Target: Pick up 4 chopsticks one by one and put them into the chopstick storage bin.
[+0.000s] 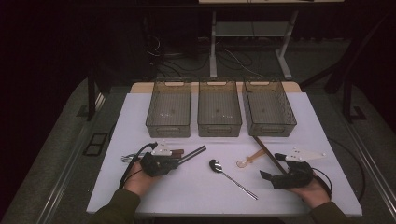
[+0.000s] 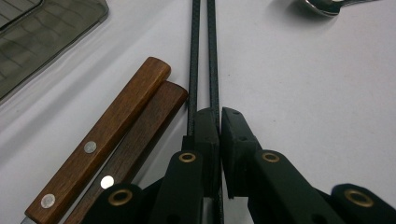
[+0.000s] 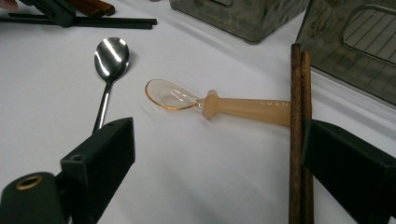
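Note:
A pair of black chopsticks (image 1: 194, 153) (image 2: 212, 56) lies left of centre on the white table (image 1: 196, 186). My left gripper (image 1: 176, 162) (image 2: 220, 126) is shut on one chopstick, which runs into the narrow gap between the jaws. The other chopstick passes just beside the left jaw. My right gripper (image 1: 273, 165) (image 3: 219, 140) stands wide open low over the table. A pair of brown wooden chopsticks (image 1: 266, 150) (image 3: 296, 116) lies just inside its right jaw. A translucent orange spoon (image 1: 250, 160) (image 3: 233, 107) lies ahead between the jaws, untouched.
Two wooden knife handles (image 1: 177, 152) (image 2: 116, 135) lie just beside the black chopsticks. A metal spoon (image 1: 215, 164) (image 3: 111, 56) rests mid-table. Three grey bins (image 1: 169, 128) (image 1: 219, 128) (image 1: 268, 128) stand in a row at the back. The table's front edge is near both hands.

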A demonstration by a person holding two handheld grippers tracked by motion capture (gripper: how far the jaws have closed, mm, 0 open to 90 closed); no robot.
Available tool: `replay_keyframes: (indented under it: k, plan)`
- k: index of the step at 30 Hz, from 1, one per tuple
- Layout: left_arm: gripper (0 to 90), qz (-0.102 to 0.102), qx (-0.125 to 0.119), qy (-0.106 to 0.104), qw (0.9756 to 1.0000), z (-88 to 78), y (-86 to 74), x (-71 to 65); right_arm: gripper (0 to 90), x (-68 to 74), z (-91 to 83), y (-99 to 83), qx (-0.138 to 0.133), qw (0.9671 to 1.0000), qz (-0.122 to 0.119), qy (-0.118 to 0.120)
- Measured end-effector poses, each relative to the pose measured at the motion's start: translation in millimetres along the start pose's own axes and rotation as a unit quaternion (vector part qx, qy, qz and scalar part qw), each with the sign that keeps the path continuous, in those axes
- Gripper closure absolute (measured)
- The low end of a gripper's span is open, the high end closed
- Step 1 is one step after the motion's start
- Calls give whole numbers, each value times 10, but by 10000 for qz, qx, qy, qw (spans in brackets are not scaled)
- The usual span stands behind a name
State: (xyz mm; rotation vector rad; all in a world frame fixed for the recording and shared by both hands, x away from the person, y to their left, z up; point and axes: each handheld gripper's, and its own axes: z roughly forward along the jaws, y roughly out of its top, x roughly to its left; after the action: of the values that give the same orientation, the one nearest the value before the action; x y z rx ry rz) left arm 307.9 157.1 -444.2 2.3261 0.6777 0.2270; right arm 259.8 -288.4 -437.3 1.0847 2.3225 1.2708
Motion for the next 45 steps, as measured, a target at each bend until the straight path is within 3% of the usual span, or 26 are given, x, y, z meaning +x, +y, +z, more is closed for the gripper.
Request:
replay_keyframes:
  k: [12, 26, 32, 45]
  plan:
    - [857, -141, 17, -61, 9999, -11, 3, 7, 94, 1, -4, 1, -15, 10000, 2, 39]
    - [857, -258, -97, -157, 9995, -116, 13, -22, 94, 47, 62, -14, 135, 9995, 17, 285]
    - [857, -344, -278, -258, 9987, -200, 5, -38, 94, 48, 63, -12, 129, 9996, 13, 262]
    - [857, -474, -525, -269, 9971, -347, 18, -27, 94, 43, 61, -11, 123, 9996, 10, 246]
